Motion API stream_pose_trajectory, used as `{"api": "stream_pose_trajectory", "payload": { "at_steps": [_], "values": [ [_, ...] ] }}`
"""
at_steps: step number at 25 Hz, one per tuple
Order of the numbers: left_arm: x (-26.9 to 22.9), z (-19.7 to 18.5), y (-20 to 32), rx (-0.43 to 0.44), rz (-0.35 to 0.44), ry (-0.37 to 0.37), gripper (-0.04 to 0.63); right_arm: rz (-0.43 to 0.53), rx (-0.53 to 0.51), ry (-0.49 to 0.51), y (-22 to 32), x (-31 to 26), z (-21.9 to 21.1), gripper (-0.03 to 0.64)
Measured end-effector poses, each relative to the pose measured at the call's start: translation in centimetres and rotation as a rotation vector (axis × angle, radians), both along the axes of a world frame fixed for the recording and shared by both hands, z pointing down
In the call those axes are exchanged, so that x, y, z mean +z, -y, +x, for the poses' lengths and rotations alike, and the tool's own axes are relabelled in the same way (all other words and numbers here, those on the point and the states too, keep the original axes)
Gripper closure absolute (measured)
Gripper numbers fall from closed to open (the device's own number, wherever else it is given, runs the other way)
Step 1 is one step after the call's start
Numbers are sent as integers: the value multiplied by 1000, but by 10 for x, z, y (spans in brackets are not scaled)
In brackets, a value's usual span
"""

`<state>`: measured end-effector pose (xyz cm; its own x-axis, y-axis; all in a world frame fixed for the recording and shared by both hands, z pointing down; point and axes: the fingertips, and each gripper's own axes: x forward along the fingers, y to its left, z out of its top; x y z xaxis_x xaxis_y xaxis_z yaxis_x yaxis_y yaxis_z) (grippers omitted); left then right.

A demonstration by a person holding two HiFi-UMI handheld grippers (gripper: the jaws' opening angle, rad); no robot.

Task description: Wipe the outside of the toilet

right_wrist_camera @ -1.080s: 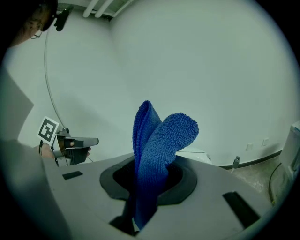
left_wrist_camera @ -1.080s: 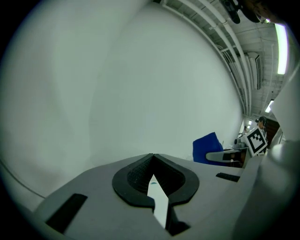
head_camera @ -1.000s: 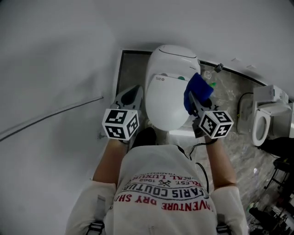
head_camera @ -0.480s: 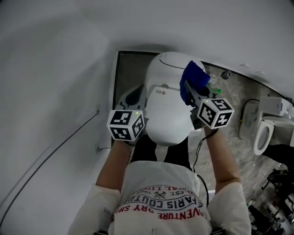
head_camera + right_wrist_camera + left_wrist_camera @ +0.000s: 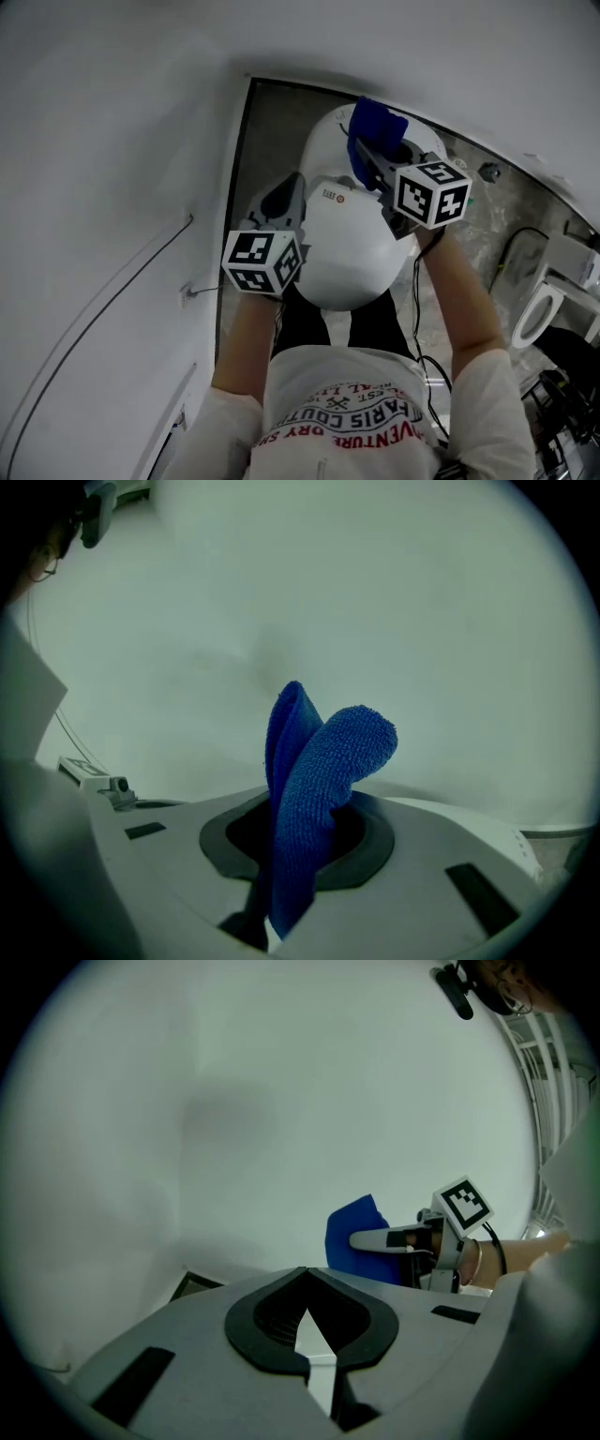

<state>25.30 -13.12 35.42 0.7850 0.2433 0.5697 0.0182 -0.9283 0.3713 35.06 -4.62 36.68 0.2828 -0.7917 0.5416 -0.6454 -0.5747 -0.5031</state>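
In the head view the white toilet (image 5: 352, 239) sits with its lid down, its long axis running from the wall (image 5: 422, 47) behind it toward the person. The right claw (image 5: 364, 155) reaches over its rear end, clamped on a blue cloth (image 5: 375, 122) that sticks out past the tips. The left claw (image 5: 286, 192) hangs just beside the toilet's left flank. The right hand is therefore the nearer one for wiping — the surface lies below the cloth and back toward the person, though I cannot tell from here whether the two touch. In the left gripper view the left claw (image 5: 305, 1274) has its tips together with nothing between them, and the right claw (image 5: 358, 1239) with the cloth (image 5: 345, 1222) shows off to its right. In the right gripper view the right claw (image 5: 298, 832) pinches the folded cloth (image 5: 323, 761), which stands up against plain white — no edge of the toilet can be made out there.
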Motion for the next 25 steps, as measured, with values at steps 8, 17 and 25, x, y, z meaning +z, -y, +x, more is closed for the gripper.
{"api": "stream_pose_trajectory", "payload": {
  "at_steps": [8, 17, 25],
  "values": [
    [40, 4, 0, -85, 8, 58, 588, -75, -135, 23, 32, 54, 4, 545],
    [57, 23, -29, -66, 14, 83, 588, -267, -176, -43, -6, 88, 19, 545],
    [56, 34, -66, -45, 24, 106, 588, -243, -128, -28, -56, 87, 29, 545]
  ]
}}
